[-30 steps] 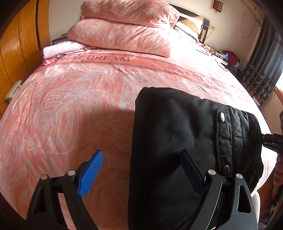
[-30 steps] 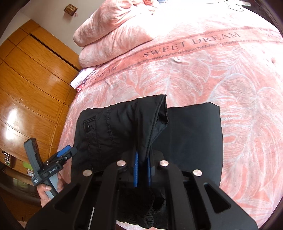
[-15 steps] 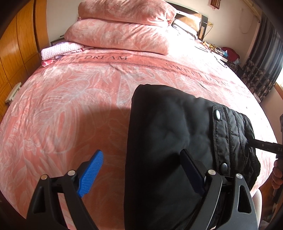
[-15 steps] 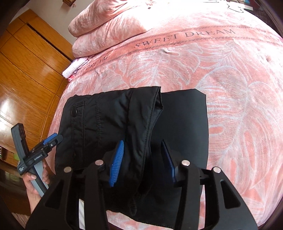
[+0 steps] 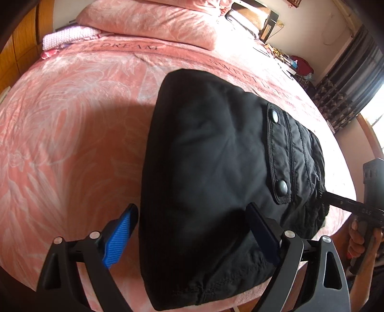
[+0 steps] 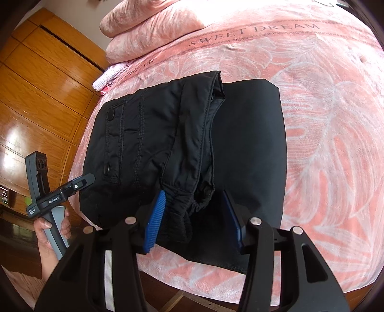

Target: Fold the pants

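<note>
The black padded pants (image 5: 216, 163) lie folded in a thick stack near the front edge of the bed; in the right wrist view (image 6: 168, 134) the waistband with two snaps lies on top. My left gripper (image 5: 192, 230) is open, its fingers astride the near end of the stack without pinching it. My right gripper (image 6: 192, 216) is open, its blue pads either side of the elastic waistband edge, not clamped. Each gripper shows in the other's view: the left one (image 6: 84, 182) beside the stack, the right one (image 5: 345, 204) at the waistband side.
The pink "SWEET DREAM" bedspread (image 5: 72, 120) covers the bed. Pink pillows (image 5: 148, 21) and a folded pink towel (image 5: 69, 38) lie at the head. A wooden wardrobe (image 6: 36, 84) stands alongside; dark curtains (image 5: 348, 79) and clutter stand on the far side.
My right gripper was shut on the waistband a second ago; it has opened and let the fabric drop onto the stack. The left gripper stayed open and drew slightly closer.
</note>
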